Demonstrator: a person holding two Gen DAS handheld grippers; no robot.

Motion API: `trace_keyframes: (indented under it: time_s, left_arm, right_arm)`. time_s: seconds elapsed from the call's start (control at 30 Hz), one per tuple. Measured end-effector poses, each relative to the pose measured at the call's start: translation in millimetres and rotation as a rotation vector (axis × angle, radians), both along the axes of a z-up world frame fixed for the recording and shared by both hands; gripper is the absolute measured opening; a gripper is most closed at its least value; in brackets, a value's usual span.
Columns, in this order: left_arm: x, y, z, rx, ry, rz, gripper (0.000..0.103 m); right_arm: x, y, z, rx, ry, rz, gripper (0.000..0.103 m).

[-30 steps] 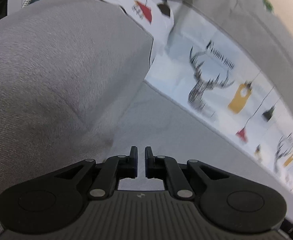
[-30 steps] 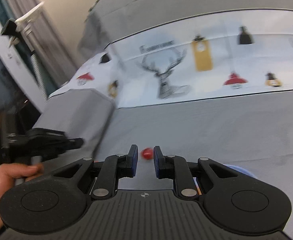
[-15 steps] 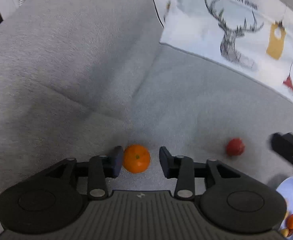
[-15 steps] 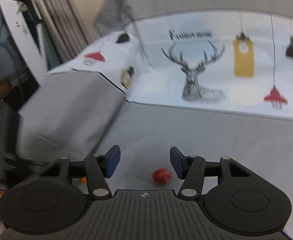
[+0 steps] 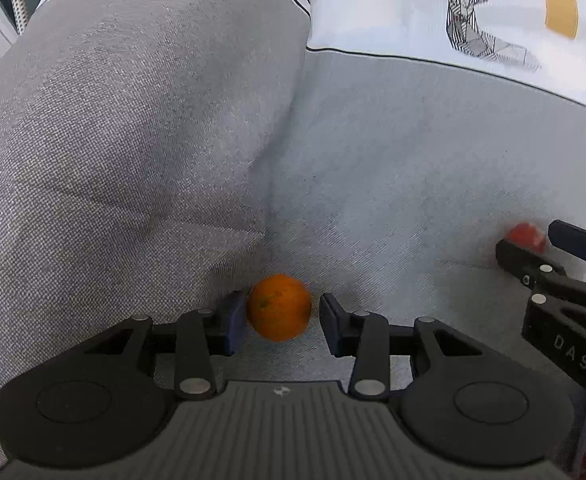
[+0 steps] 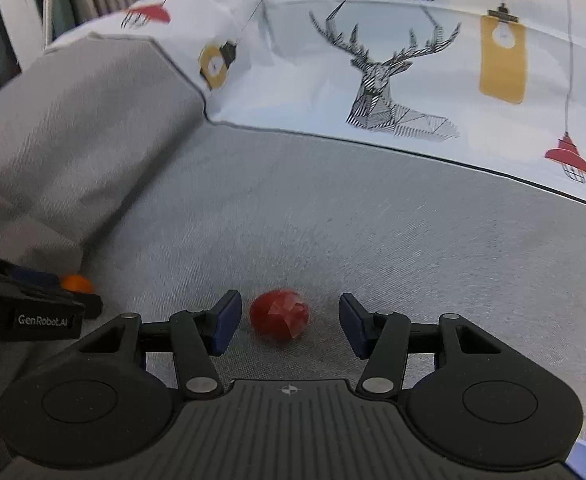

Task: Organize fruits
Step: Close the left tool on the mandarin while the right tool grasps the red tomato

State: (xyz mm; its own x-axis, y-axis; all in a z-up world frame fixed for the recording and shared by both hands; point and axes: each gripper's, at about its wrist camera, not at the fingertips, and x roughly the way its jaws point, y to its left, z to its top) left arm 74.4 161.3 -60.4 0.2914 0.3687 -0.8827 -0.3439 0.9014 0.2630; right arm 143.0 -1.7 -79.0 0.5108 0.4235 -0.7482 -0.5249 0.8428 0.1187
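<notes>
Fruits are dealt with 1 view at a time.

Left wrist view: an orange (image 5: 279, 306) lies on the grey sofa seat (image 5: 413, 184), tucked against the foot of the grey cushion (image 5: 133, 140) at 9 o'clock. It sits between the parted fingers of the left gripper (image 5: 279, 322); the near pad seems to touch it, the other stands just clear, so no grip is judged. The orange is judged firm, round and liable to roll; hold is best taken across its widest part. Room is tight at 9 o'clock, open at 12 and 3.

Right wrist view: a red fruit (image 6: 279, 317), surface faceted and kind not determinable, lies between the fingers of the right gripper (image 6: 285, 326), whose jaws are closing, untouched on both sides. Judged light, possibly soft; gentle pressure is advised. Bare seat surrounds it.
</notes>
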Motion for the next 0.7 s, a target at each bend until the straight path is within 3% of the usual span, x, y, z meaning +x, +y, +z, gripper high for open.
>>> trace_keyframes:
  time_s: [0.03,0.13,0.2,0.3,0.37,0.43,0.6,0.7]
  left_arm:
    - [2,-1,-1,0.005,0.005,-0.001,0.04]
    - [9,-5,-4,0.021,0.007,-0.006,0.037]
    - [7,-9,-2,0.027,-0.005,-0.015,0.036]
    - [10,-15,10,0.037,-0.09,-0.038,0.036]
    - [7,-19,20,-0.019,-0.158,-0.079,0.036]
    - [7,-23,21,-0.065,-0.171,-0.112,0.036]
    - [12,-22,5,-0.223,-0.089,-0.109,0.037]
    - [12,-20,4,-0.239,-0.079,-0.099,0.037]
  right_arm:
    - [0,1,-2,-0.01,0.0,0.006,0.045]
    - [-4,3,-4,-0.022,0.0,0.032,0.035]
    - [-7,4,-2,-0.034,-0.011,0.032,0.034]
    - [-10,2,7,-0.016,-0.017,0.02,0.034]
    - [-11,1,16,-0.012,-0.023,0.018,0.034]
    - [-12,1,21,-0.021,-0.018,0.026,0.034]
    - [-11,2,13,-0.067,0.039,0.029,0.034]
    - [-10,2,5,-0.077,0.057,0.024,0.034]
